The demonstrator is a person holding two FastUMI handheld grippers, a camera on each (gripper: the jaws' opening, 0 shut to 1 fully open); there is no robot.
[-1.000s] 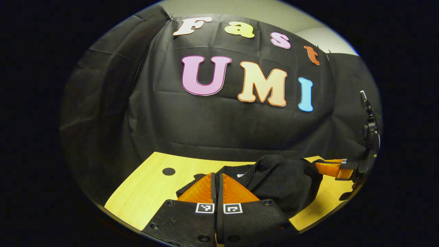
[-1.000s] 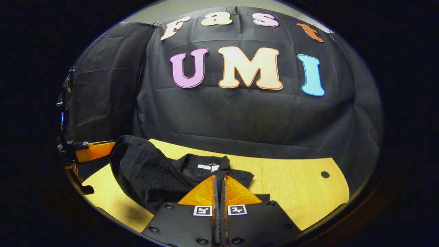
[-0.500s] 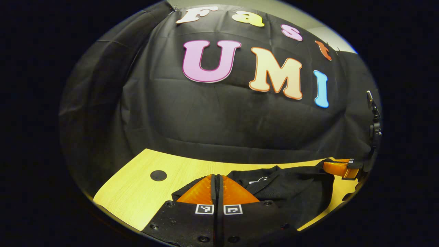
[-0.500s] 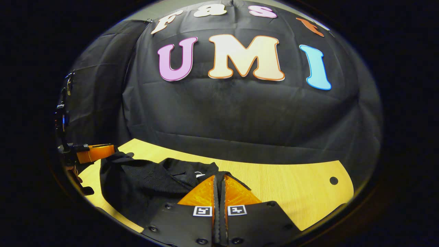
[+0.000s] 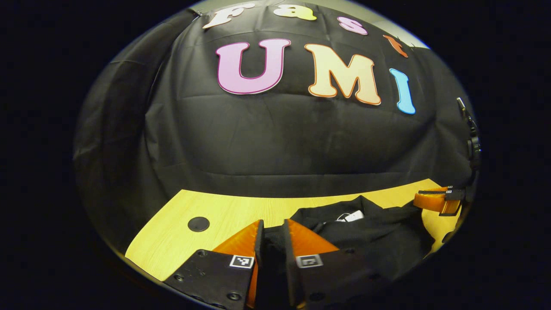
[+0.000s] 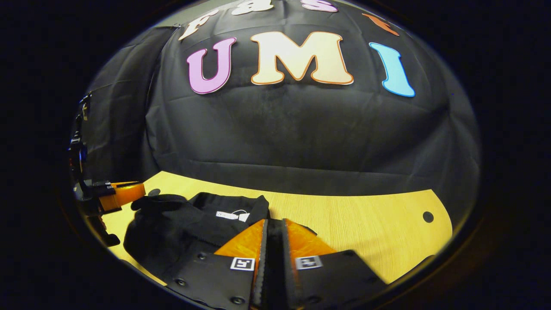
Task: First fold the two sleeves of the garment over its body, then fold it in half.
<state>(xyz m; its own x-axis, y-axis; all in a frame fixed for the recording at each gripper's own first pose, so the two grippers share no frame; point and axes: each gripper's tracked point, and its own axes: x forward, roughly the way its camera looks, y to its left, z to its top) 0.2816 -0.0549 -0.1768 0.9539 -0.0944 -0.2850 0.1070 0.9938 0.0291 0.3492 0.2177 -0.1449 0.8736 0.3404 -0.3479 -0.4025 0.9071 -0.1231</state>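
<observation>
Black knit garment lies folded on the pale yellow wood-grain table, collar end up; small white neck label shows on it, writing too small to read. Square black-and-white coded markers sit on each gripper's finger bases, no readable text. In the left gripper view the left gripper has its fingers parted a little with dark cloth bunched in the gap; whether they press it, cannot tell. Garment spreads right of these fingers toward the other gripper at the far right edge, cut off there. Bare tabletop left of the fingers, with a round black hole. In the right gripper view the right gripper shows fingers slightly apart, dark fabric between; grip unclear. Garment lies left of them; open table to their right and ahead up to the wall cloth. Garment's near edge is hidden behind the gripper bodies.
</observation>
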